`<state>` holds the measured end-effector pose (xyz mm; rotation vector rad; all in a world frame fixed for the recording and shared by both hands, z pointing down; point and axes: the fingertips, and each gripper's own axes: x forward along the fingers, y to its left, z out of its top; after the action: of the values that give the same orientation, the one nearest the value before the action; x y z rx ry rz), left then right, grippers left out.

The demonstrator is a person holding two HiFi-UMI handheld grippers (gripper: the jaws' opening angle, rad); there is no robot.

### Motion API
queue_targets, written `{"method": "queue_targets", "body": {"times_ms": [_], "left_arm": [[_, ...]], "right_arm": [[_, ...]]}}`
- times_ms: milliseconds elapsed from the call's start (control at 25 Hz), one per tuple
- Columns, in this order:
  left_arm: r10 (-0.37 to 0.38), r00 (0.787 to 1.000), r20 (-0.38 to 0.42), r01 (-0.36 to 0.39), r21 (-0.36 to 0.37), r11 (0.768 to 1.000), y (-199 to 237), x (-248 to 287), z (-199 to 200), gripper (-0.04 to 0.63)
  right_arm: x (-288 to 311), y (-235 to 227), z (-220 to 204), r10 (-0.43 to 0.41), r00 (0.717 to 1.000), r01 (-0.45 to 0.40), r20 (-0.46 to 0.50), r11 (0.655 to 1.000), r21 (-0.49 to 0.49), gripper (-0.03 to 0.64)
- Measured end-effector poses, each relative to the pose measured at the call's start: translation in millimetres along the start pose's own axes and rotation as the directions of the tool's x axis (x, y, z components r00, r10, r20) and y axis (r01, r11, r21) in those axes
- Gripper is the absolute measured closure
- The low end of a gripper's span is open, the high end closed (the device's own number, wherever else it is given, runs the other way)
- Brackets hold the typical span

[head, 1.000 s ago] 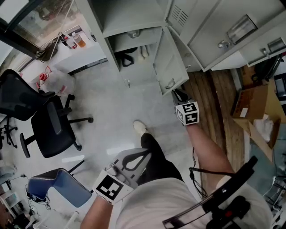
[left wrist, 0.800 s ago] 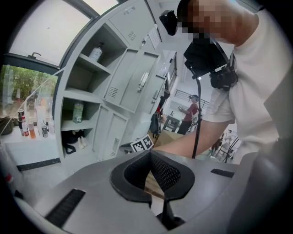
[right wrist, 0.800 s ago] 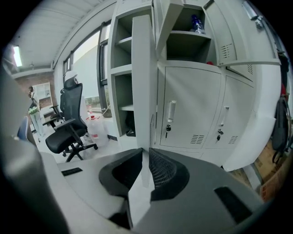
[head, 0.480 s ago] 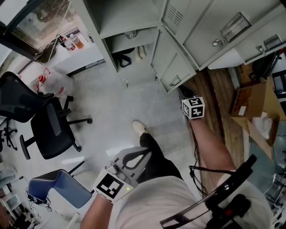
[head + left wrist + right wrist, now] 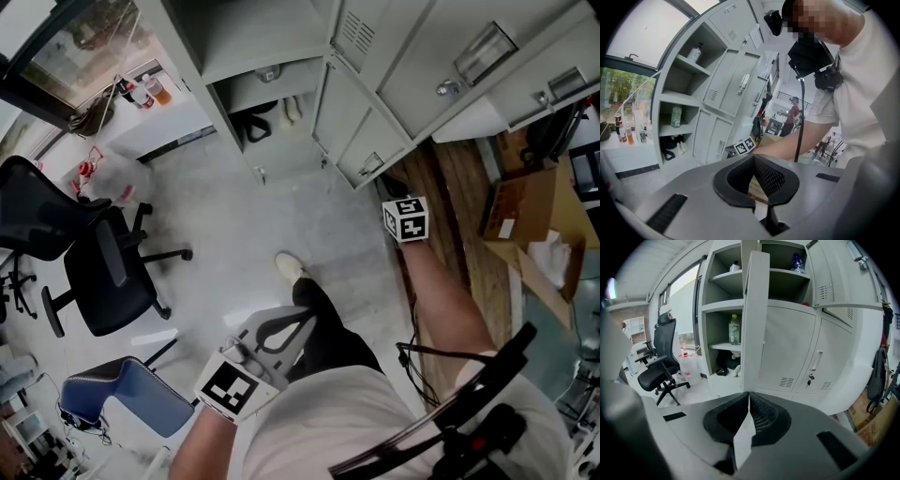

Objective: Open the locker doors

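Observation:
The grey locker bank (image 5: 441, 56) fills the top of the head view. One lower locker door (image 5: 361, 141) stands swung out. In the right gripper view its thin free edge (image 5: 754, 319) runs straight down between the jaws. My right gripper (image 5: 748, 397) is closing, and its pads pinch that edge. Its marker cube (image 5: 405, 217) hangs just below the door. The left gripper (image 5: 309, 319) is shut and holds nothing, low by the person's leg. In its own view, the left gripper (image 5: 753, 159) points at the lockers from a distance.
The open column (image 5: 726, 301) holds a bottle (image 5: 734, 329) and shoes on its shelves. Closed doors (image 5: 787, 352) lie right of the held door. A black office chair (image 5: 94, 253) and a blue chair (image 5: 122, 398) stand at left. Cardboard boxes (image 5: 525, 206) sit at right.
The right gripper moved up and right to the door's free edge, and the door swung towards the neighbouring lockers. The left gripper stayed put.

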<state>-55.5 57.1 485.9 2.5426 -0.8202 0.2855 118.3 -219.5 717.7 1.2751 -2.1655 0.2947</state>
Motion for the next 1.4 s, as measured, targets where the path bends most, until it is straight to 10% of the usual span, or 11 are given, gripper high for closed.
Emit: {"method": "queue_targets", "body": {"times_ms": [1400], "left_arm": [[0.037,0.997,0.066,-0.039,0.027,0.999,-23.6,-34.9,15.4,0.586]], "right_arm": [[-60.9,49.7,3.7,0.089,0.996,-0.088,-0.021,0.996,0.018,0.592]]}}
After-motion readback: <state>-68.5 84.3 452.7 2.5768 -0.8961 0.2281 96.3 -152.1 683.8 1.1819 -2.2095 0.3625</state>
